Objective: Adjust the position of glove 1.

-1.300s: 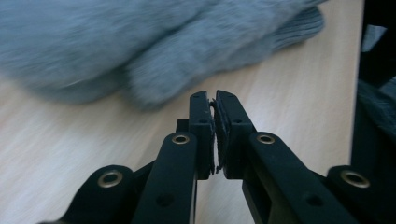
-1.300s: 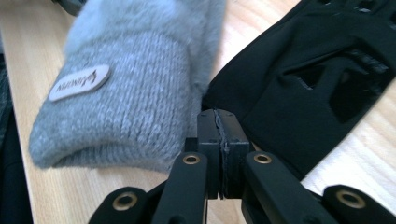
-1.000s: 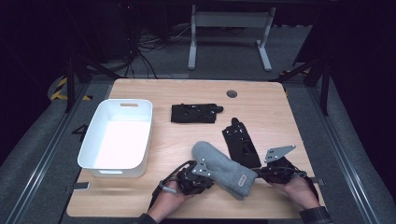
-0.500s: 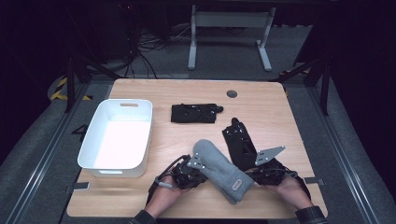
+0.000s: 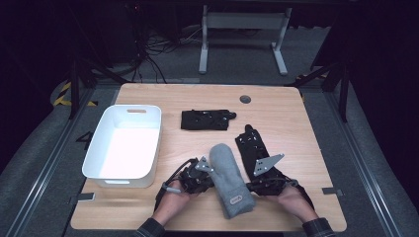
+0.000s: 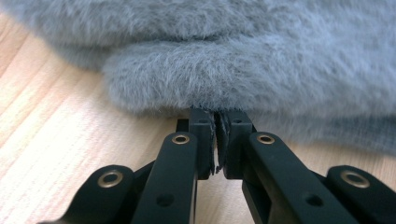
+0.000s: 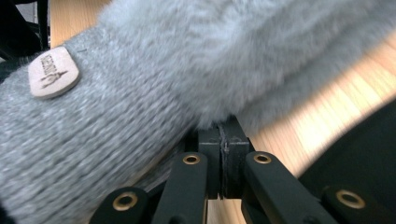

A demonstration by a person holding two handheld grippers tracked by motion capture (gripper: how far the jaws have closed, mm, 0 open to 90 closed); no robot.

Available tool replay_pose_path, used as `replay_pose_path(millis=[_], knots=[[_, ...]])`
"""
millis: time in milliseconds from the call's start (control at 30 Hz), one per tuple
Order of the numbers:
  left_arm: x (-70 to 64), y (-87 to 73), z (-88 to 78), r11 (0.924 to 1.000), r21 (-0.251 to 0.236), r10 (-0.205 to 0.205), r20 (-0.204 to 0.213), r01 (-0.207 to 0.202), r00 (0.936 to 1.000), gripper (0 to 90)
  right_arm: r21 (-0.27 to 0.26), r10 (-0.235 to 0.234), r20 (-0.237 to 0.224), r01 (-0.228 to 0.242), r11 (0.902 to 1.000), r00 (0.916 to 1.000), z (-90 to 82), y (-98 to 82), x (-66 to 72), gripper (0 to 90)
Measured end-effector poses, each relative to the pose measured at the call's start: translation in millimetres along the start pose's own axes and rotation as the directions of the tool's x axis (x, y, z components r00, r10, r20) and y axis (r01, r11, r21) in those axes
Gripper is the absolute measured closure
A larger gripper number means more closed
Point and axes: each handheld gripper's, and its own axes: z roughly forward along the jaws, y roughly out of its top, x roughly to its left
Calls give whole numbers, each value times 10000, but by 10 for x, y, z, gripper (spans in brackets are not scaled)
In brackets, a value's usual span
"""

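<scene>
Hiding both gripper tips: grey mitten (image 5: 229,175), cuff blurred.

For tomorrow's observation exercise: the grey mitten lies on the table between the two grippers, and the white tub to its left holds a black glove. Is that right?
Not quite. The high view shows the white tub with nothing in it; both black gloves lie on the table. The rest holds: the grey mitten lies between the left gripper and the right gripper.

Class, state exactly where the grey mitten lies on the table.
In the high view the grey mitten lies near the table's front edge, between the left gripper and right gripper, right of the white tub.
</scene>
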Motion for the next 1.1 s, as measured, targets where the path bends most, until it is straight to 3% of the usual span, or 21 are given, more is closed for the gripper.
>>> replay_pose_path(millis=[367,733,867,967,1033,1067,1100], knots=[[225,71,-40,9992,-44,-387,-346,386,9987,879,-189,-200,-142,197,9996,9997,217,170,47,900],[403,87,-85,9973,-102,-735,-630,730,9953,863,-216,-772,-430,763,9969,9961,467,352,181,900],[412,83,-148,9934,-282,-1133,-1131,1108,9871,780,-421,-756,-163,749,9963,9970,357,319,168,897],[415,94,-238,9865,-497,-1615,-1414,1560,9767,740,-616,-479,254,494,9969,9985,227,249,127,844],[409,102,-273,9844,-601,-1726,-1494,1653,9736,713,-747,-353,581,396,9964,9977,135,193,97,797],[394,121,-361,9810,-826,-1876,-1717,1757,9671,692,-804,-232,822,299,9963,9963,73,155,80,776],[388,129,-402,9794,-974,-1915,-1740,1767,9659,675,-857,-205,909,283,9959,9956,34,132,64,761]])
